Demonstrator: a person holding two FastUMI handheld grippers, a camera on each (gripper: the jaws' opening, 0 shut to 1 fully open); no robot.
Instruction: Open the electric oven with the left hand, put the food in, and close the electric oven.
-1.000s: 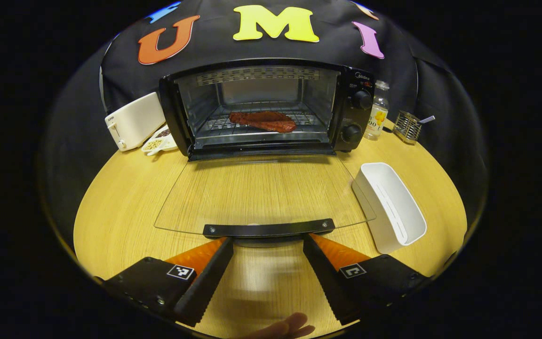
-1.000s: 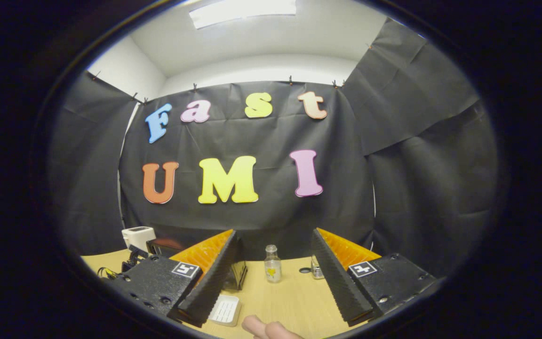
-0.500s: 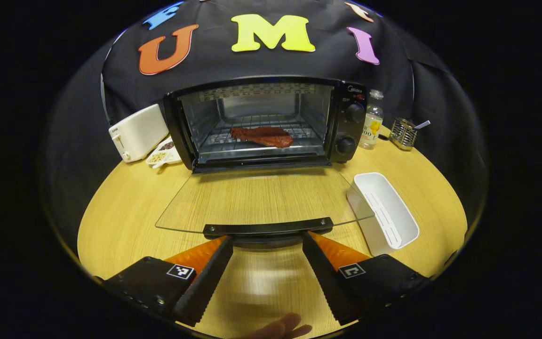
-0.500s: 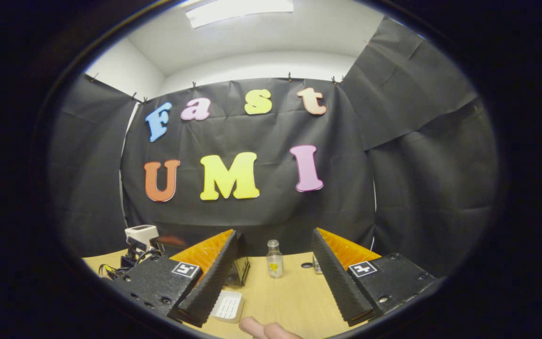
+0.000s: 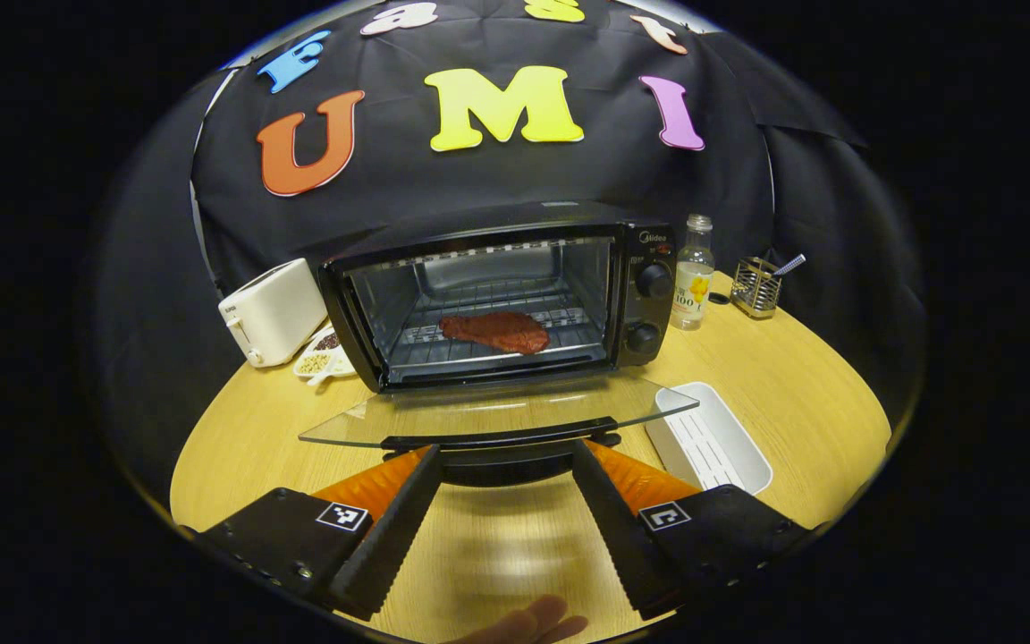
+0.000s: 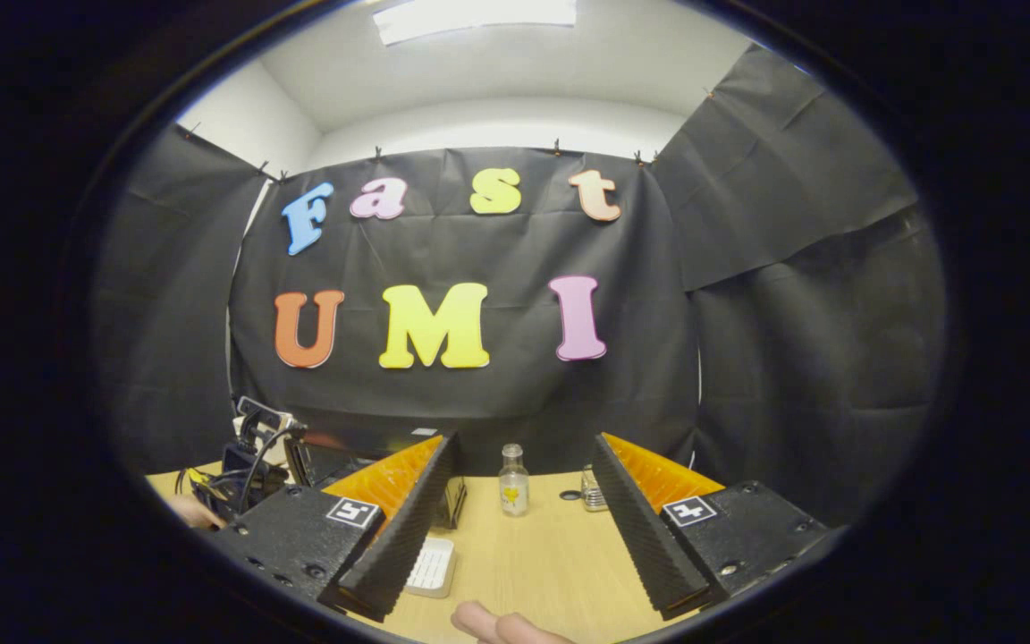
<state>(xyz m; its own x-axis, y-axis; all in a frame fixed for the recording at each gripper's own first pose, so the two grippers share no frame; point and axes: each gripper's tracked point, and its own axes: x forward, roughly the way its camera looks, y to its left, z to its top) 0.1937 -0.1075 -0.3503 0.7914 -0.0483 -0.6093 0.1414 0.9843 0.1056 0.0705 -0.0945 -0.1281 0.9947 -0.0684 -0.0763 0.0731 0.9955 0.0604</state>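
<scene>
The black electric oven (image 5: 497,300) stands at the back of the round wooden table (image 5: 238,447). A reddish-brown slab of meat (image 5: 494,331) lies on its wire rack. The glass door (image 5: 497,413) hangs partway up, tilted, with its dark handle (image 5: 502,439) at the near edge. My left gripper (image 5: 506,452) is open, and both fingertips sit just under the handle. My right gripper (image 6: 522,444) is open and holds nothing, raised above the table and facing the booth wall. A corner of the oven (image 6: 336,458) shows beside its left finger.
A white toaster (image 5: 274,311) and a small dish of seeds (image 5: 318,362) sit left of the oven. A clear bottle (image 5: 692,273) and a wire holder (image 5: 755,286) stand to its right. A white rectangular tray (image 5: 707,438) lies by the door's right corner.
The oven door has risen from flat on the table to partway up, and my left gripper has come up with the handle. The right gripper has barely moved.
</scene>
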